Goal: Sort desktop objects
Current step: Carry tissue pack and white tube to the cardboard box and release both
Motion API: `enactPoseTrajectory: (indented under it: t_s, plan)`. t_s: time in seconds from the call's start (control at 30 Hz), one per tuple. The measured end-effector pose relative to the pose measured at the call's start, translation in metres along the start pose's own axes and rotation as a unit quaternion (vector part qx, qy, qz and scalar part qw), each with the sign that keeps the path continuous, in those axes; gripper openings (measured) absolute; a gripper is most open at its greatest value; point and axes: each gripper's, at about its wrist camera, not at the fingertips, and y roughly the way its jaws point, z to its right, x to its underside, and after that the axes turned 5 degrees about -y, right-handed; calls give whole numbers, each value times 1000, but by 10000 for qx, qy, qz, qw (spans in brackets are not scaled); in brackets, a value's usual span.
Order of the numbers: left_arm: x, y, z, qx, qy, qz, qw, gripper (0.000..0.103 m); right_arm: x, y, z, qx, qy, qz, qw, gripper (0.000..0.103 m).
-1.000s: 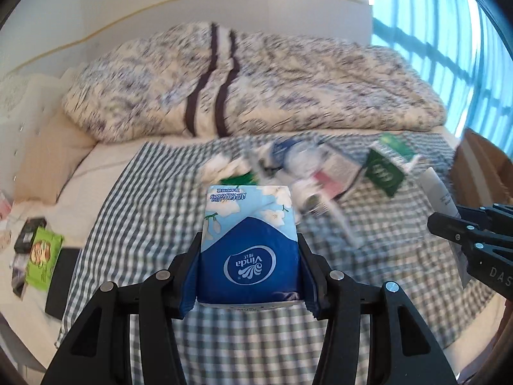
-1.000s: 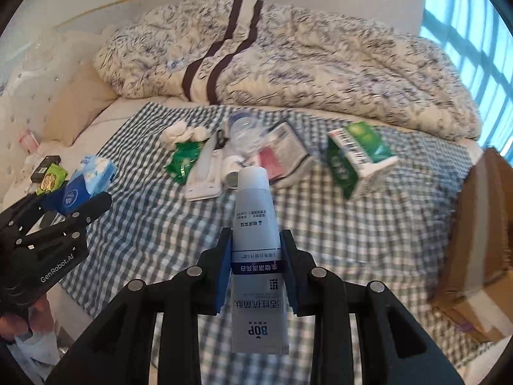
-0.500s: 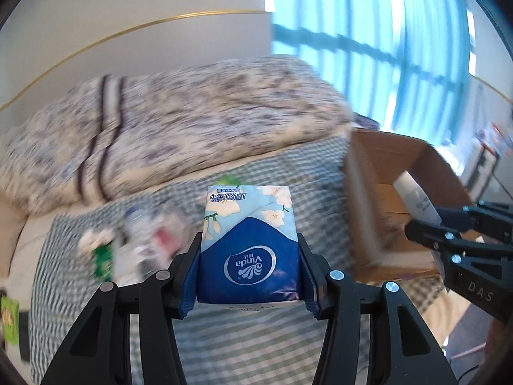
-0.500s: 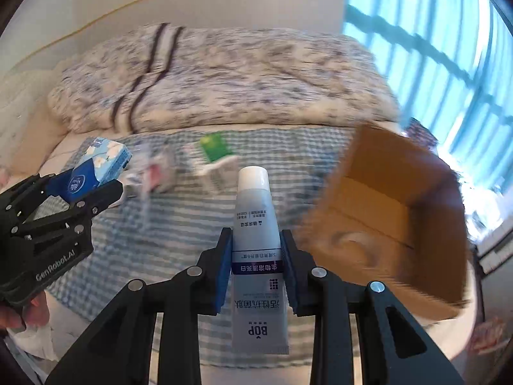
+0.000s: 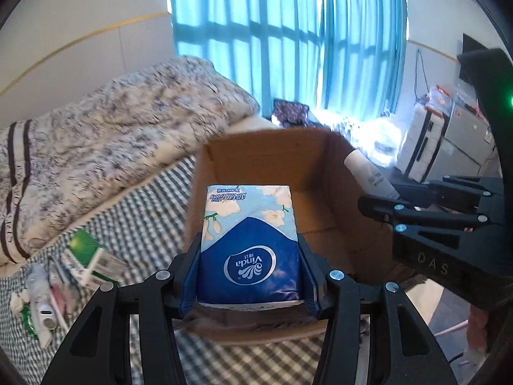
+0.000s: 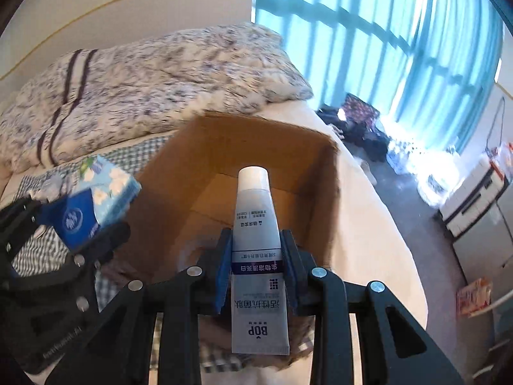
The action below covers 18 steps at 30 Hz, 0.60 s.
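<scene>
Bedroom light falls through a blue-curtained window (image 5: 288, 41) at the top of the left wrist view, with a rumpled duvet (image 5: 105, 134) at left. At centre, the left hand-held gripper (image 5: 249, 276) is clamped on a Vinda tissue pack (image 5: 248, 243), poised over the near rim of an open cardboard box (image 5: 269, 160). Unsorted items lie on the checked sheet (image 5: 144, 221) at lower left.

Curtains fill the upper right of the right wrist view. The right hand-held gripper (image 6: 256, 266) pinches a BOP tube (image 6: 256, 240), cap pointing into the box (image 6: 224, 147); the tissue pack (image 6: 96, 202) shows at left.

Judged step: carrying both items to the box. Next, each must be lowered inside and the jaws opened.
</scene>
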Motion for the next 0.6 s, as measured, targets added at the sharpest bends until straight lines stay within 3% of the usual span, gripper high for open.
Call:
enactPoseTrajectory:
  t_s: [0.1, 0.13, 0.17, 0.2, 0.23, 0.27, 0.3, 0.33, 0.6]
  plan:
    - [5, 20, 5, -47, 0, -122, 9999, 55, 2, 20, 14, -127, 138, -112, 9998, 28]
    - [7, 24, 5, -16, -19, -148, 9999, 59, 3, 24, 15, -132, 143, -113, 9997, 28]
    - [8, 27, 4, 39, -17, -195, 9998, 66, 5, 28, 17, -148, 144, -92, 9997, 28]
    - [10, 28, 3, 29, -32, -198, 9998, 89, 7, 28, 18, -179, 160, -41, 9997, 28]
    - [12, 27, 1, -8, -50, -109, 9999, 103, 8, 29, 19, -200, 199, 33, 9996, 28]
    - [12, 23, 0, -30, -54, -2, 10000, 103, 9, 29, 19, -185, 246, 105, 9995, 35]
    - [12, 20, 0, -80, -42, 85, 9999, 103, 9, 29, 19, -153, 287, 169, 9993, 57]
    - [11, 20, -2, -150, -40, 80, 9998, 103, 11, 27, 19, -128, 322, 244, 9991, 68]
    - [9, 11, -17, -370, -205, 95, 9991, 103, 10, 22, 12, -125, 368, 352, 9986, 71]
